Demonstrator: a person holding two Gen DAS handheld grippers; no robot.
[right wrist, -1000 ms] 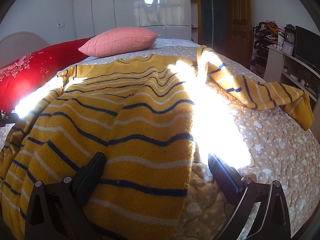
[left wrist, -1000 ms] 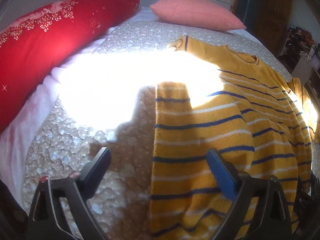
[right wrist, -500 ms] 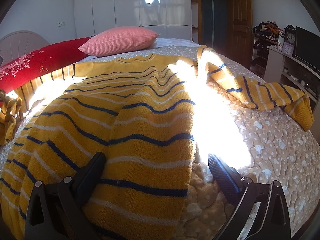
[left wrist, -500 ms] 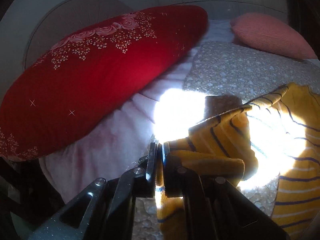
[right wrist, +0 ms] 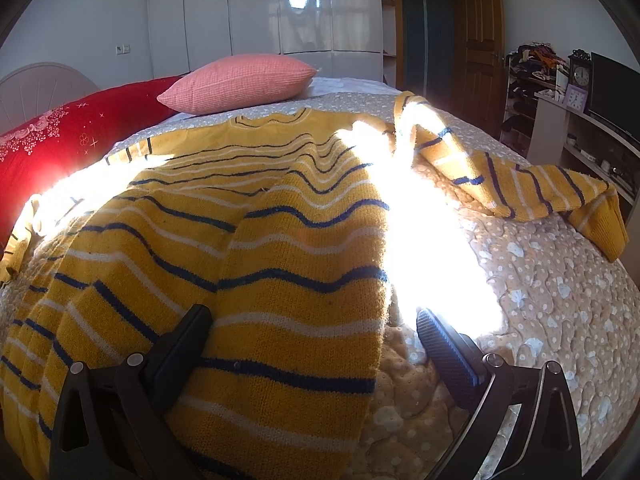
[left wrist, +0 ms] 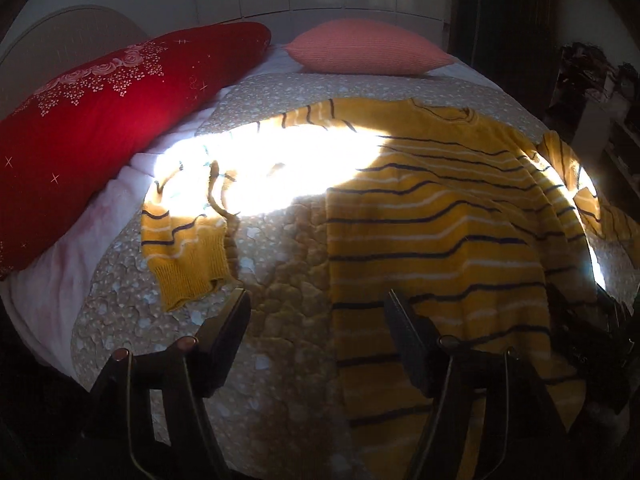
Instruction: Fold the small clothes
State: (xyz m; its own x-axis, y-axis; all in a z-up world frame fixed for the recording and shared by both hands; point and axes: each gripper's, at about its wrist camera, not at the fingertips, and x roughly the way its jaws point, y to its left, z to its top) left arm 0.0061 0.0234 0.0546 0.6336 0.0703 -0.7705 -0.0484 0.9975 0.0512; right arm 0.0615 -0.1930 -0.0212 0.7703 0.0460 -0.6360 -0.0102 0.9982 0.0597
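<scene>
A yellow sweater with blue and white stripes [left wrist: 440,232] [right wrist: 256,248] lies spread on the quilted bed. Its left sleeve [left wrist: 188,252] lies stretched out to the side, cuff just beyond my left gripper's left finger. My left gripper [left wrist: 318,306] hovers over the quilt beside the sweater's body; its jaws are opening, with nothing between them. The right sleeve [right wrist: 520,188] trails off toward the bed's right edge. My right gripper [right wrist: 312,320] stands open over the sweater's lower hem, its fingers astride the fabric's right border without pressing it.
A red embroidered pillow [left wrist: 100,128] [right wrist: 60,140] and a pink cushion [left wrist: 364,54] [right wrist: 240,82] lie at the head of the bed [left wrist: 280,360]. White wardrobe [right wrist: 280,12], wooden door [right wrist: 480,48] and a cluttered shelf with clocks [right wrist: 576,84] stand beyond.
The left gripper shut on the left sleeve, drew it outward to the left, then let it go and pulled back; the sleeve now lies spread out. The right gripper kept still.
</scene>
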